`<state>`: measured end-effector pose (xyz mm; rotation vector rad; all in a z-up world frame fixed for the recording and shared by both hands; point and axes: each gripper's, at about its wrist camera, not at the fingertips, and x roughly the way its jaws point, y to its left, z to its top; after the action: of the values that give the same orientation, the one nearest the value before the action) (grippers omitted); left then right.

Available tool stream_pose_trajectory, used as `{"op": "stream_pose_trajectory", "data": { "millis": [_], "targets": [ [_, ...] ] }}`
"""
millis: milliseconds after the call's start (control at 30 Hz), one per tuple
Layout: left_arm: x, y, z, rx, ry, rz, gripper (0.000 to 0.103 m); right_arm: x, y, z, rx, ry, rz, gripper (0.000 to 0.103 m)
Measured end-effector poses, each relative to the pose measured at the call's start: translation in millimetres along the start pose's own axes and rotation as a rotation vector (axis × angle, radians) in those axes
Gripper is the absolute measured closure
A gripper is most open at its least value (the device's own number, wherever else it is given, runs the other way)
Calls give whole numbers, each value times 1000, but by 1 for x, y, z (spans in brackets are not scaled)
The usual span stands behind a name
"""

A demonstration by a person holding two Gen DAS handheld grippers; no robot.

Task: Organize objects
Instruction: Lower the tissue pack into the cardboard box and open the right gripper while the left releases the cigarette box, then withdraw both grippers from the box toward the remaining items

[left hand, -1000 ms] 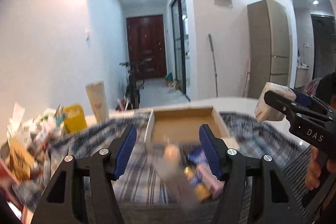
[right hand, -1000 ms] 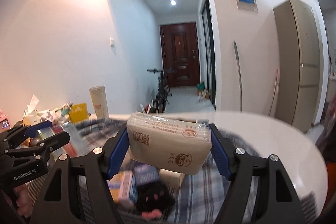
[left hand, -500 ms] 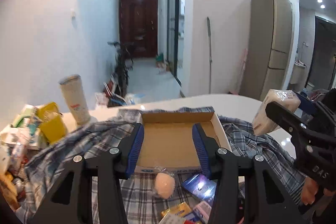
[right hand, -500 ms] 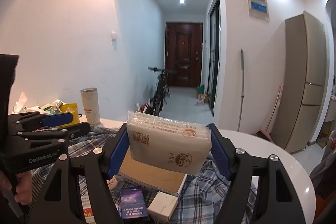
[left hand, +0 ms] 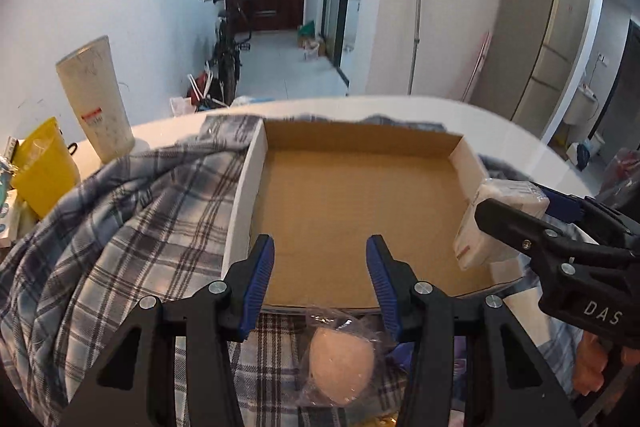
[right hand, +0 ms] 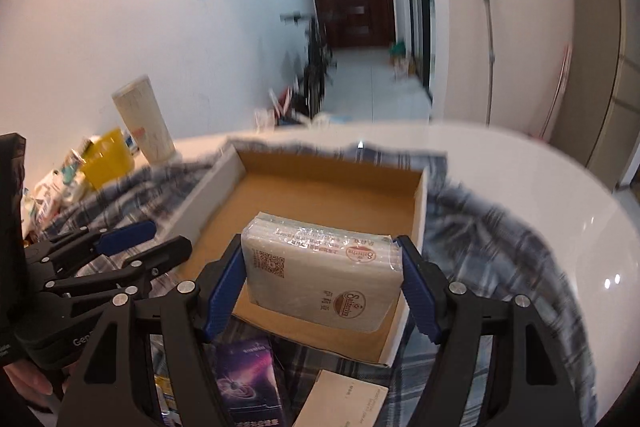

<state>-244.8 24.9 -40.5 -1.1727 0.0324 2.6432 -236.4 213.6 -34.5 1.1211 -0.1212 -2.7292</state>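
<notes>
An open shallow cardboard box (left hand: 352, 195) lies on a plaid cloth (left hand: 132, 219); it also shows in the right wrist view (right hand: 320, 199). My right gripper (right hand: 322, 281) is shut on a wrapped tissue pack (right hand: 324, 279) and holds it over the box's near right part; the pack also shows in the left wrist view (left hand: 492, 223). My left gripper (left hand: 320, 275) is open and empty over the box's near edge. A pink sponge in clear wrap (left hand: 340, 367) lies just below it.
A tall white cup (left hand: 96, 99) and a yellow container (left hand: 40, 167) stand at the left. A purple box (right hand: 250, 375) and a white box (right hand: 344, 403) lie on the cloth in front of the cardboard box. The white table (right hand: 540, 195) curves round the right.
Both grippers have tipped downward and moved forward over the box. The tissue pack has come lower, from above the table to just over the box floor.
</notes>
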Motion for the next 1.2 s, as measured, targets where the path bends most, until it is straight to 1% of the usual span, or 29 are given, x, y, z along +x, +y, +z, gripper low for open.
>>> {"op": "stream_pose_trajectory", "data": {
  "millis": [67, 133, 233, 367, 400, 433, 467, 500, 567, 600, 633, 733, 833, 867, 967, 1033, 1067, 1100, 1200],
  "targets": [
    [9, 1, -3, 0, 24, 5, 52, 12, -5, -2, 9, 38, -13, 32],
    [14, 3, -3, -1, 40, 6, 52, 17, -9, -4, 19, 56, -16, 32],
    [17, 5, -5, 0, 46, 11, 52, 22, -12, -7, 30, 70, -14, 32],
    [14, 5, -5, -1, 39, 20, 52, 23, -13, -7, 34, 66, -4, 31],
    [13, 5, -4, -2, 38, 25, 49, 22, -12, -7, 32, 64, -3, 28],
    [12, 6, -4, -5, 40, 34, 44, 21, -11, -6, 29, 61, -4, 26],
    [10, 6, -3, -10, 39, 45, 29, 19, -11, -6, 28, 53, -9, 21],
    [7, 7, -2, -20, 21, 49, 22, 16, -10, -5, 29, 39, -13, 17],
    [-2, 8, -1, -29, -22, 46, 21, 7, -10, -4, 35, 1, -23, 11],
    [-7, 7, 0, -29, -38, 47, 18, 3, -10, -2, 37, -13, -25, 8],
    [-12, 7, 2, -30, -52, 49, 15, -3, -11, -1, 41, -34, -29, 7],
    [-32, 5, 5, -36, -118, 36, 14, -21, -11, 3, 51, -80, -29, 7],
    [-56, 3, 6, -17, -195, -24, 14, -46, -10, 7, 47, -135, -27, 6],
    [-65, 1, 5, -3, -222, -32, 14, -54, -8, 7, 43, -156, -31, 6],
    [-101, -7, 3, 40, -328, -18, 14, -92, -8, 4, 60, -301, -55, 6],
    [-122, -12, -1, 60, -390, -12, 13, -113, -5, 1, 51, -368, -51, 0],
    [-136, -15, -5, 75, -435, -8, 8, -123, -3, 0, 42, -392, -46, 0],
    [-145, -18, -6, 85, -460, -9, 0, -130, 0, 0, 32, -406, -44, 0],
    [-170, -31, -18, 138, -530, 11, 0, -153, 10, -7, -2, -449, -46, 0]
  ]
}}
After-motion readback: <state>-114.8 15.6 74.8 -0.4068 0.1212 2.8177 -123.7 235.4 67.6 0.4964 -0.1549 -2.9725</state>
